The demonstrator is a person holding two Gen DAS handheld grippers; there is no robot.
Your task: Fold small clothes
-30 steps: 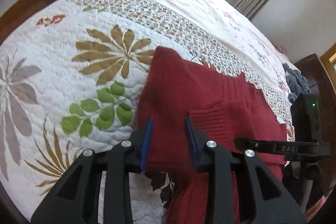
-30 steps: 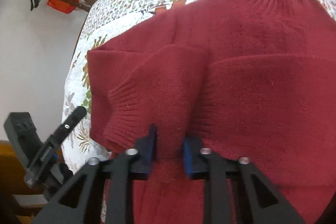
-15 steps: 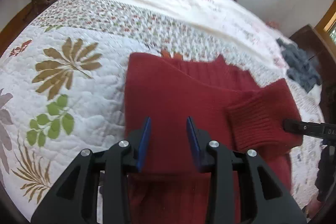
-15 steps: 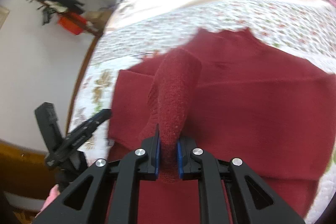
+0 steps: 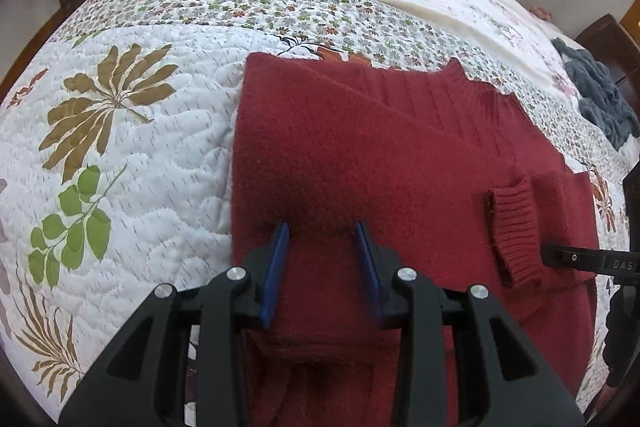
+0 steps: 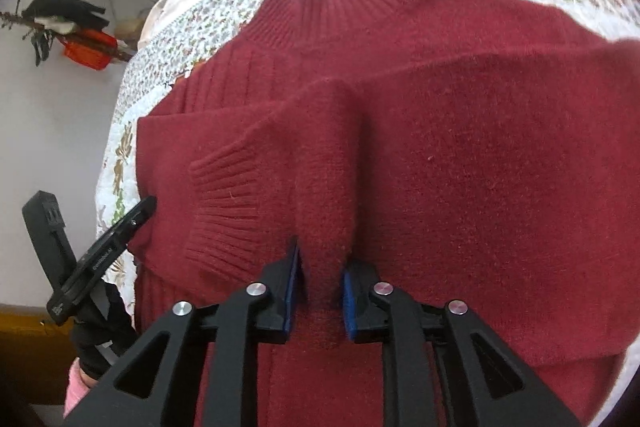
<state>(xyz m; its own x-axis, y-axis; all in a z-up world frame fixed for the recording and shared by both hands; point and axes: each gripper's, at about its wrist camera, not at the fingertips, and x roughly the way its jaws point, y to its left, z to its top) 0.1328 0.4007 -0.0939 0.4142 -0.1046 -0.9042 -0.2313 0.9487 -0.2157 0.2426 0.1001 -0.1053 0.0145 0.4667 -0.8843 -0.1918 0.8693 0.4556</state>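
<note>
We are looking down at a red sweater (image 5: 360, 155) lying on a floral quilt (image 5: 132, 163) that is covering the bed. On the left, our left gripper (image 5: 322, 239) is sitting with its blue pads spread wide, the sweater's folded body lying between and beneath them, nothing being squeezed. Further right, a ribbed cuff (image 5: 514, 231) is resting on the sweater's front. At the right, our right gripper (image 6: 322, 269) is pinching a raised ridge of the sleeve (image 6: 324, 187) between narrowed jaws, the ribbed collar (image 6: 340, 7) lying beyond it.
</note>
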